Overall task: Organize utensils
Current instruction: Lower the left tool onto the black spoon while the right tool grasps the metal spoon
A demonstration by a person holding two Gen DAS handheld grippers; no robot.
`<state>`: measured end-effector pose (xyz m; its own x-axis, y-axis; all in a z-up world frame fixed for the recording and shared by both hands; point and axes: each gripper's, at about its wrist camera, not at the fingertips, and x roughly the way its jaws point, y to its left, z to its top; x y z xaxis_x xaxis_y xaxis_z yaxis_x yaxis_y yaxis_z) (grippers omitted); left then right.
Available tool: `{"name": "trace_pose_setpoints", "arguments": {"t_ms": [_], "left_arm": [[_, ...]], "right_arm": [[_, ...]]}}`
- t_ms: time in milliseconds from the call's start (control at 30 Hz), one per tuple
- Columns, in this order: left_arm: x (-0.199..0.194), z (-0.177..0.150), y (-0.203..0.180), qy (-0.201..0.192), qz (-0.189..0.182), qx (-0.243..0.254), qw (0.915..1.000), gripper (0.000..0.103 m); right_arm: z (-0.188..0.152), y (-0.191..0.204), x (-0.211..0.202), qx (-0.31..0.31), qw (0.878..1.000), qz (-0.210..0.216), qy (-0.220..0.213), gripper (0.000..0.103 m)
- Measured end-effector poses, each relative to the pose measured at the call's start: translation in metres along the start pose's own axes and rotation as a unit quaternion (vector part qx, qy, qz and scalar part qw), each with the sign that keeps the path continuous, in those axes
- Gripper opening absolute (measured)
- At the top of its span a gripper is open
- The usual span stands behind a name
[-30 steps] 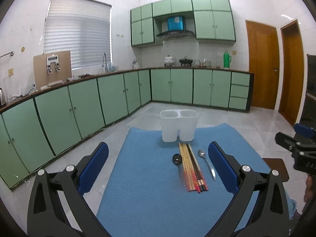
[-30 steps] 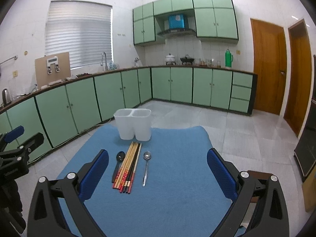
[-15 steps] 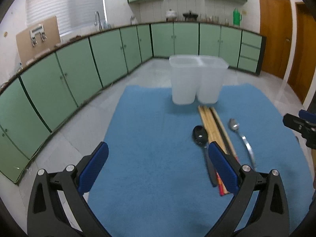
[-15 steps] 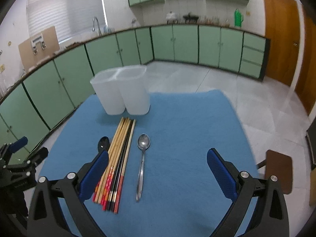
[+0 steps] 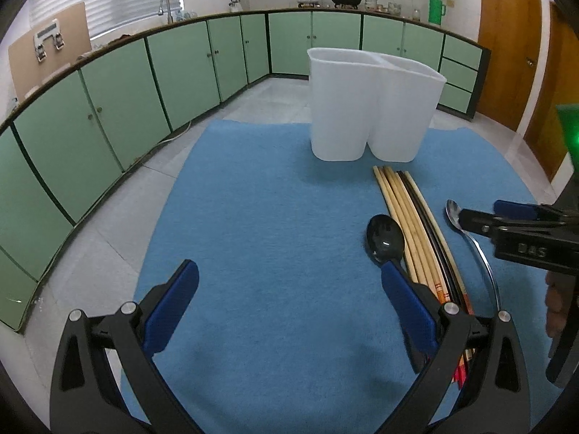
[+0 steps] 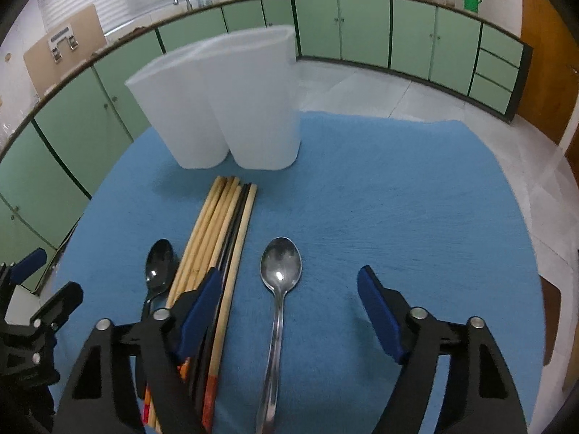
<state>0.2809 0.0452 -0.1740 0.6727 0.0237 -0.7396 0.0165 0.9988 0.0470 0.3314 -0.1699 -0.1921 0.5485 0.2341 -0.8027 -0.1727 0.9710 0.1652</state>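
- Over the last second both grippers had been brought down and forward from a high view of the kitchen to just above the blue mat.
- The right gripper was held with its fingers wide apart, nothing between them but the steel spoon lying straddled on the mat.
- The left gripper was likewise spread and empty; the black spoon lay just ahead of its right finger.
- The chopsticks were left bundled between the spoons, short of the white two-compartment holder.
- A first pickup was judged imminent; nothing had yet been sorted.
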Motion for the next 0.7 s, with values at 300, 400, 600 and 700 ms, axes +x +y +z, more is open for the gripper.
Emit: {"name": "trace_pose_setpoints", "arguments": {"t_ms": [300,400,600,700], "left_arm": [[0.020,0.010,-0.012,0.012,-0.026,0.004,0.9996,0.098],[0.027,0.009,-0.022,0.018,-0.033,0.011,0.9992,0.098],[0.038,0.001,-0.033,0.035,-0.042,0.024,0.9982,0.098],[0.044,-0.001,-0.035,0.044,-0.036,0.028,0.9980,0.098]], "right_arm": [[0.007,0.005,0.020,-0.012,1.000,-0.002,0.021,0.028],[0.008,0.001,0.018,-0.006,1.000,0.011,0.023,0.028],[0.005,-0.011,0.012,-0.001,1.000,0.018,0.020,0.028],[0.011,-0.010,0.013,0.003,1.000,0.018,0.021,0.028]]}}
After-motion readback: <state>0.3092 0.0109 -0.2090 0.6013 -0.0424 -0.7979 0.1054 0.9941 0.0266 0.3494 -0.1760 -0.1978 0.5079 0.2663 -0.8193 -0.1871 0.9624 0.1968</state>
